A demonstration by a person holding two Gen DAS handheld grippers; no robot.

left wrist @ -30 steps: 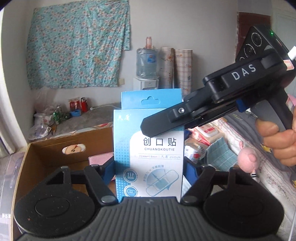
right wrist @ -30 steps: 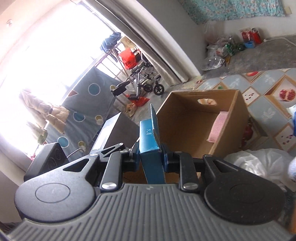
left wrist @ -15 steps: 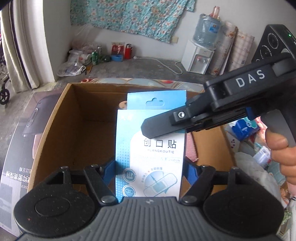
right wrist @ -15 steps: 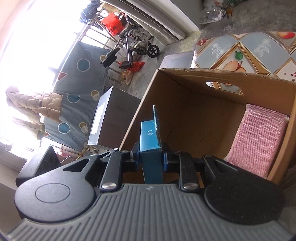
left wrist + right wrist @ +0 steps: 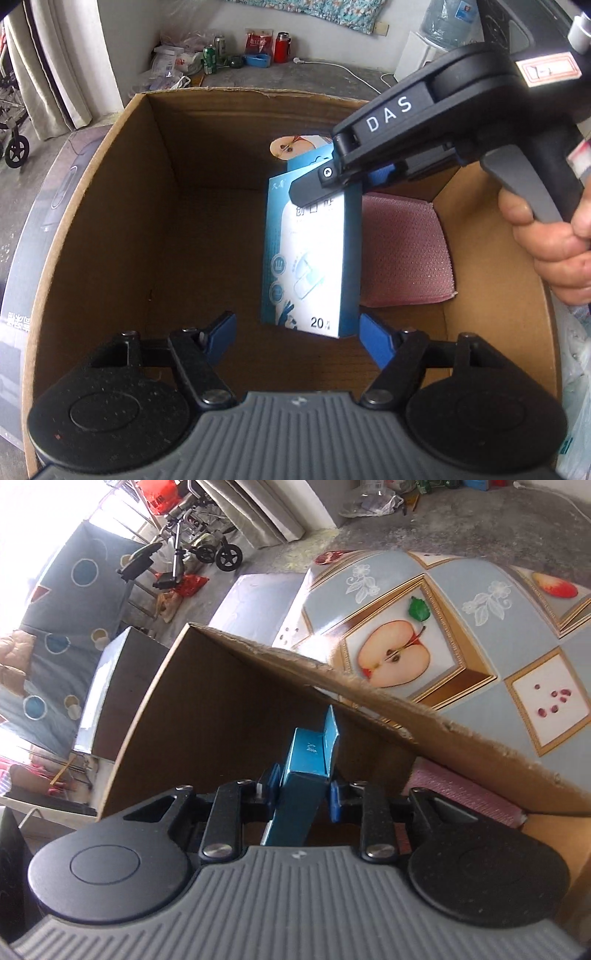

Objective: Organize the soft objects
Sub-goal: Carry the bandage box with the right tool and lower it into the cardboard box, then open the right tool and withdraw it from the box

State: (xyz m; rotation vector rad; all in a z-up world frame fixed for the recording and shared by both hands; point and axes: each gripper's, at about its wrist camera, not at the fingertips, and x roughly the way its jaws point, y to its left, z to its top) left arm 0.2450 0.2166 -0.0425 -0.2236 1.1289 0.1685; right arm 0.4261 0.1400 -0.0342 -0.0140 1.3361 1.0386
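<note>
A blue and white box of plasters (image 5: 310,254) hangs inside the brown cardboard box (image 5: 110,192). My right gripper (image 5: 354,177) is shut on its top end; in the right wrist view the plaster box (image 5: 306,775) sits pinched in that gripper (image 5: 304,794). My left gripper (image 5: 297,332) is open, its blue pads either side of the plaster box's lower end, apart from it. A pink knitted cloth (image 5: 402,251) lies on the carton floor at the right, also seen in the right wrist view (image 5: 465,794).
The carton stands on a cloth printed with fruit (image 5: 443,635). A dark appliance box (image 5: 33,229) stands at its left. Bottles and bags (image 5: 221,55) lie on the floor by the far wall. A wheelchair (image 5: 192,546) stands near the window.
My left gripper has opened and let go of the plaster box. The right gripper has carried the box down into the carton, which now fills both views.
</note>
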